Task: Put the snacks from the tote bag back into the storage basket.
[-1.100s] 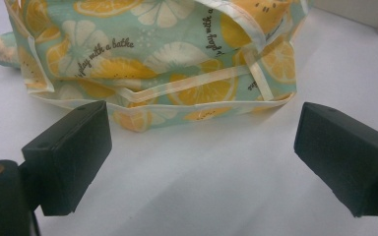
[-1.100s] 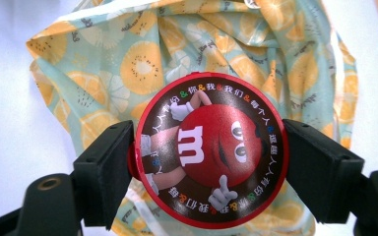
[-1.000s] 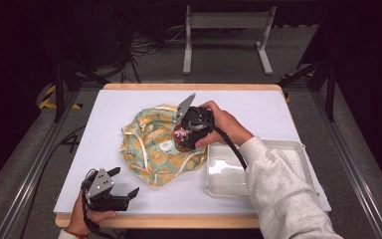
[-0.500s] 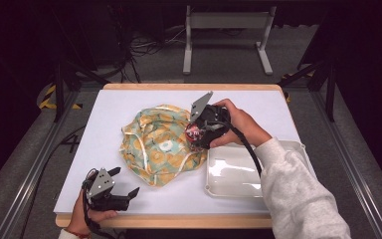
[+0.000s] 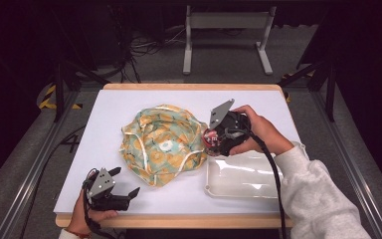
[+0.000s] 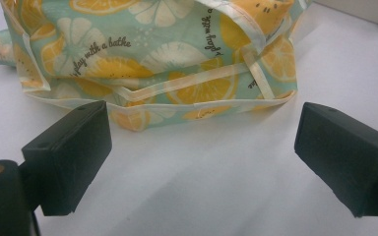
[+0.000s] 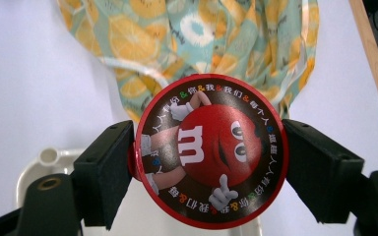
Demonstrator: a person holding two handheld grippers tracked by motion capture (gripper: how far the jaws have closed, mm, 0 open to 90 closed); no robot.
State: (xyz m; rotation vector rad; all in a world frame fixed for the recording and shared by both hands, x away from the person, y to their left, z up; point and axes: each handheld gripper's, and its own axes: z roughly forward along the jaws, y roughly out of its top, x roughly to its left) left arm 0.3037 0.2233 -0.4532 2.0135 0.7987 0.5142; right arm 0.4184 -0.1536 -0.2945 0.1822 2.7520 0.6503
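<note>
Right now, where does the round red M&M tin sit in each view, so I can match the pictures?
High view: red M&M tin in the right claw, at the white tray's far-left corner, beside the citrus-print bag.
Left gripper view: not in it; bag ahead.
Right gripper view: tin centre, clamped.
Shared landmark: the bag.

The cloth bag [image 6: 152, 54], pale green with orange slices, carries small dark script printed again and again: "play with a bathe" reads whole once in the left gripper view, and cut-off pieces of the same line show elsewhere on the fabric. The round red tin [image 7: 211, 150] held between the right gripper's [image 7: 207, 162] jaws shows a large white "m" on a red cartoon character, and a ring of coloured Chinese characters with "&" signs runs around its dark rim, among them "你&我&我们".
</note>
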